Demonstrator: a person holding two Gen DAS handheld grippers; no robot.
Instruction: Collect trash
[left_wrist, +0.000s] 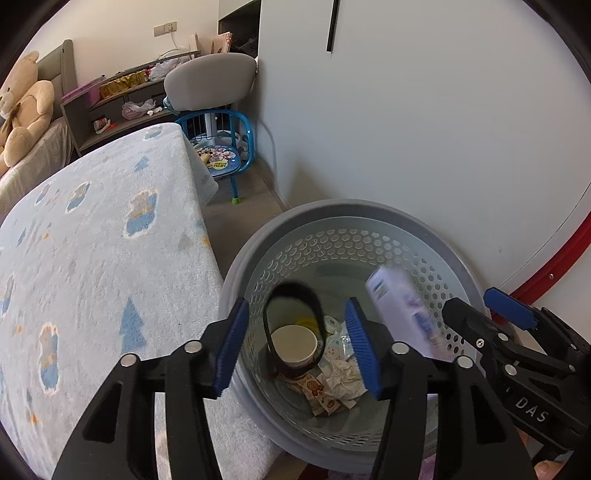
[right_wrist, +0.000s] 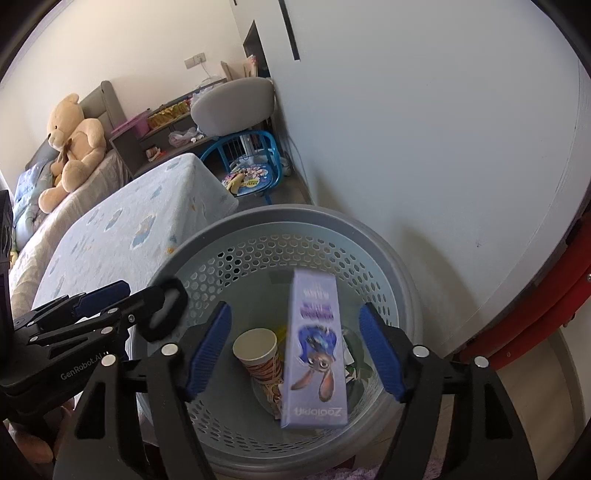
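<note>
A grey perforated wastebasket (left_wrist: 332, 210) (right_wrist: 277, 218) stands on the floor under both grippers. My left gripper (left_wrist: 295, 347) (right_wrist: 136, 295) is open above it. A black elastic ring (left_wrist: 291, 287) (right_wrist: 176, 291) hangs loose between its blue pads, touching neither. My right gripper (right_wrist: 295, 347) (left_wrist: 476, 306) is open too. A purple cartoon-printed box (right_wrist: 317, 350) (left_wrist: 402, 310), blurred, sits in the air between its pads, clear of both. Inside the basket lie a paper cup (left_wrist: 295, 341) (right_wrist: 258, 347), crumpled tissue (left_wrist: 343, 373) and wrappers.
A bed with a pale blue patterned blanket (left_wrist: 92, 240) borders the basket on the left. A white wall panel (left_wrist: 406, 129) rises right behind it. Farther back are a small blue chair (left_wrist: 221, 155), a teddy bear (left_wrist: 26, 103) and a cluttered shelf (left_wrist: 118, 96).
</note>
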